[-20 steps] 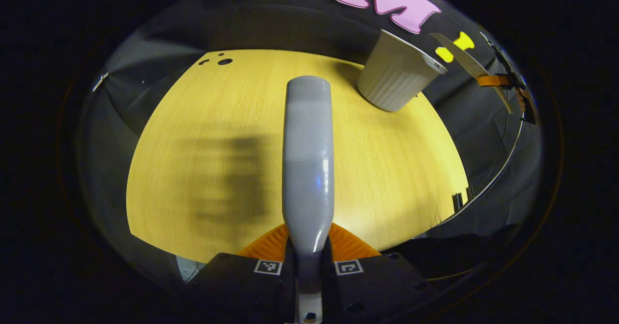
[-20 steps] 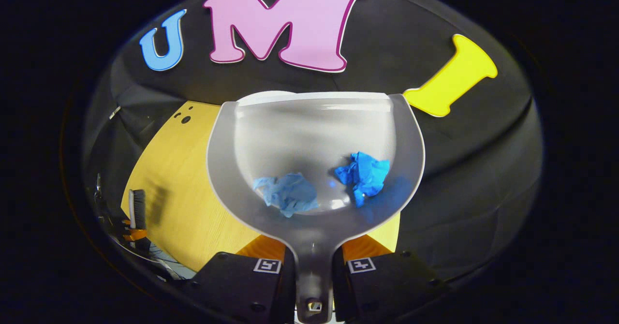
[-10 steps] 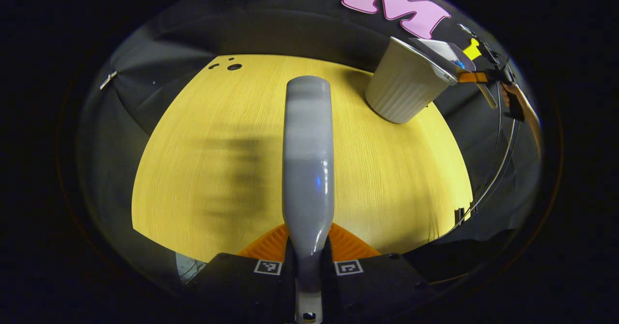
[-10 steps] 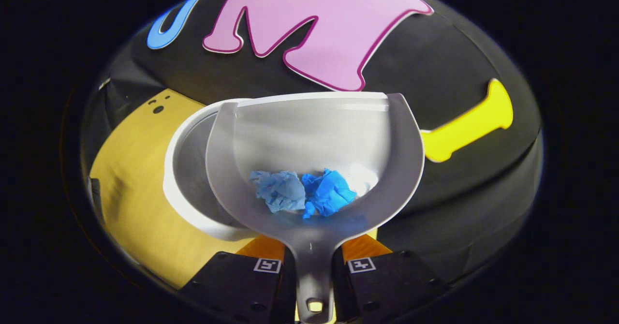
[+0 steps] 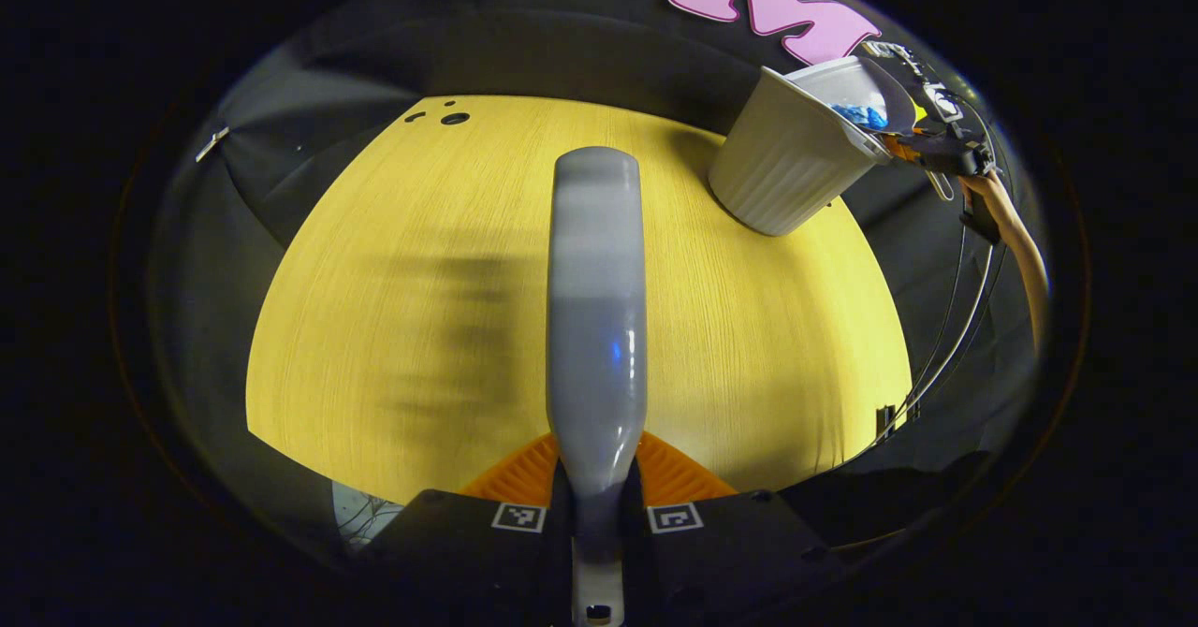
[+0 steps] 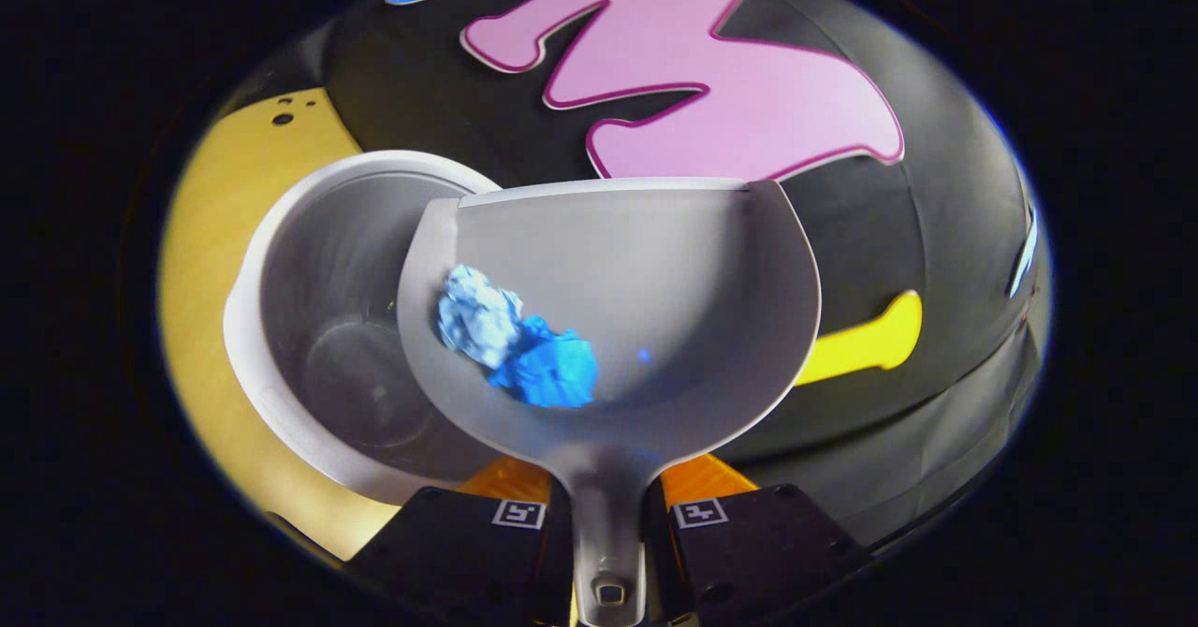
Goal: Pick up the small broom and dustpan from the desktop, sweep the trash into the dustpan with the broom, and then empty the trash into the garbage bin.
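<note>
Dustpan [image 6: 655, 309] handle sits pinched between the two fingers of the right gripper [image 6: 608, 515], in the right gripper view; the grey pan spreads out ahead of them. Two crumpled blue paper wads [image 6: 519, 342] lie touching each other in the pan's left half, near its left rim. Beyond and below that rim stands the white garbage bin [image 6: 281, 328] on the yellow desktop [image 6: 201, 234], its mouth open and partly overlapped by the pan.

In the left gripper view, the left gripper [image 5: 597, 515] is clamped on the grey broom handle [image 5: 597, 309], which runs straight forward above the desktop [image 5: 749, 328]. At the desktop's far right corner the ribbed bin [image 5: 791, 164] stands, with the dustpan [image 5: 856, 84] tilted over its rim and the right gripper [image 5: 936, 140] just behind it.
</note>
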### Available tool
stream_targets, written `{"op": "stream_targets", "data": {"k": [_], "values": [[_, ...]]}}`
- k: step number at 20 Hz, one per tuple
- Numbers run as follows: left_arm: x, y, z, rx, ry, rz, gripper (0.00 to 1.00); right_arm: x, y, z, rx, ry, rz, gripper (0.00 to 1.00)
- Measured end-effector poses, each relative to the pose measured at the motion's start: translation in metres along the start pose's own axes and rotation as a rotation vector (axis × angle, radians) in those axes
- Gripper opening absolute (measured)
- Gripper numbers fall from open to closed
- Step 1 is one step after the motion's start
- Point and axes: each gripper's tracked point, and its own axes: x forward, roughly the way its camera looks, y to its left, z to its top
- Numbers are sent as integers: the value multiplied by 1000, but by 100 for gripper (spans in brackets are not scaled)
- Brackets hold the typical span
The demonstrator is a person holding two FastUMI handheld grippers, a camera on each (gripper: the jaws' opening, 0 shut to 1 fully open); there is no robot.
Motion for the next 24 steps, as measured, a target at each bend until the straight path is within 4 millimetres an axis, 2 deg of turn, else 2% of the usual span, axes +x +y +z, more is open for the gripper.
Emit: {"op": "stream_targets", "data": {"k": [3,11,17,19,22,24], "values": [[-1,1,-5,-2,11,-2,25,-2,-8,8,-129,-46,-97,35],[1,2,-14,-4,12,-14,25,3,-14,4,-194,-32,-175,34],[2,-5,-22,19,34,-33,27,8,-27,-2,-420,-103,-283,34],[3,-5,-24,26,39,-38,25,9,-34,-1,-482,-115,-318,34],[4,-4,-25,39,44,-40,25,7,-36,1,-498,-134,-323,34],[3,-3,-24,49,40,-35,25,0,-31,-4,-451,-114,-306,34]]}}
